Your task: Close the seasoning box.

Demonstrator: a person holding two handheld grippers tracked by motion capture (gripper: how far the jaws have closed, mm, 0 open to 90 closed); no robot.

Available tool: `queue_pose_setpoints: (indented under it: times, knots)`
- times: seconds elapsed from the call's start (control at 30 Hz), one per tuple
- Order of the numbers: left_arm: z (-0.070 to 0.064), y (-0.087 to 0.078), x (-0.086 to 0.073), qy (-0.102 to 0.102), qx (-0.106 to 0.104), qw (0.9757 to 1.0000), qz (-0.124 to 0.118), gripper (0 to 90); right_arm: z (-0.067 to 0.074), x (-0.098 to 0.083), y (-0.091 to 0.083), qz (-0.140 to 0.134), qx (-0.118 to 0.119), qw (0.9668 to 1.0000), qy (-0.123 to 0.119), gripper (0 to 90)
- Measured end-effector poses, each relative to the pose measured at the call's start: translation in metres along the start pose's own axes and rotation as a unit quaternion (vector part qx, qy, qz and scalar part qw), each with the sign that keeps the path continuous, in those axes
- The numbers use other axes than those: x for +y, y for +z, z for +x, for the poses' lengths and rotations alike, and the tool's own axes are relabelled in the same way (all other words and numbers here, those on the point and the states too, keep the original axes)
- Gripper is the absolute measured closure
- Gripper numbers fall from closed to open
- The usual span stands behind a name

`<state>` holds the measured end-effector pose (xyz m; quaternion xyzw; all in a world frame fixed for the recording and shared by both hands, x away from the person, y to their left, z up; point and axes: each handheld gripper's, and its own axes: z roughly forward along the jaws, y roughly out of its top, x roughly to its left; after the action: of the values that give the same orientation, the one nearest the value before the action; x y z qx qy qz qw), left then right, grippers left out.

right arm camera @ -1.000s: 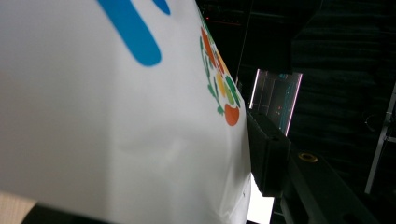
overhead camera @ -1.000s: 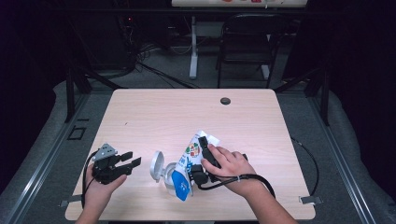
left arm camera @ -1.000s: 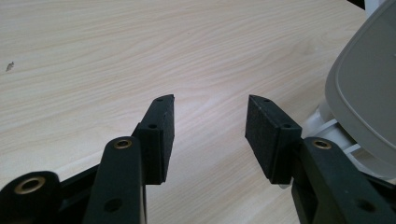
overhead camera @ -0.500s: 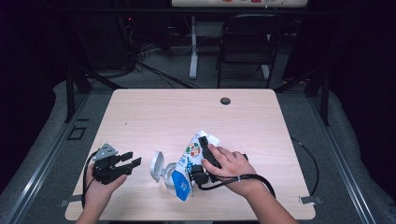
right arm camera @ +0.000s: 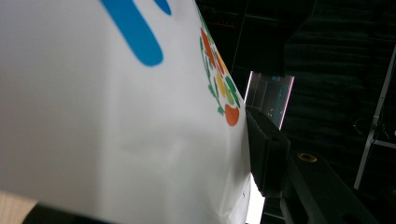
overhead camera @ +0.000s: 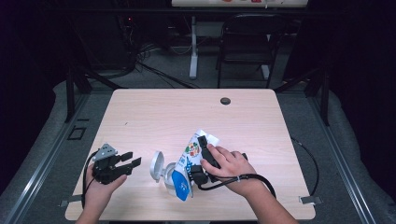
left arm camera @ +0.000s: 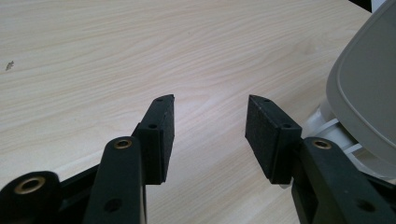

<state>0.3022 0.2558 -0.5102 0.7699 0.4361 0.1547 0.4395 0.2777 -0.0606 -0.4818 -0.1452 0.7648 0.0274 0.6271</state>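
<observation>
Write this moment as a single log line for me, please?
left tongs: open, nothing between, beside open-lidded container | right tongs: clamped on white pouch, tipped onto container | table

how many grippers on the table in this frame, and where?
2. The left gripper sits at the table's near left edge, jaws apart and empty. The right gripper is right of centre, clamped on the white pouch beside an open-lidded container.
</observation>
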Motion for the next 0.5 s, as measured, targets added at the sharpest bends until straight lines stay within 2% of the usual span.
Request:
queue_pose_setpoints:
  times: [0.5]
  knots:
    - [0.0,0.0,0.0,-0.001,0.0,1.0,0.0,53.0,0.001,0.0006,-0.0002,0.0,-0.005,1.0,0.0,62.4]
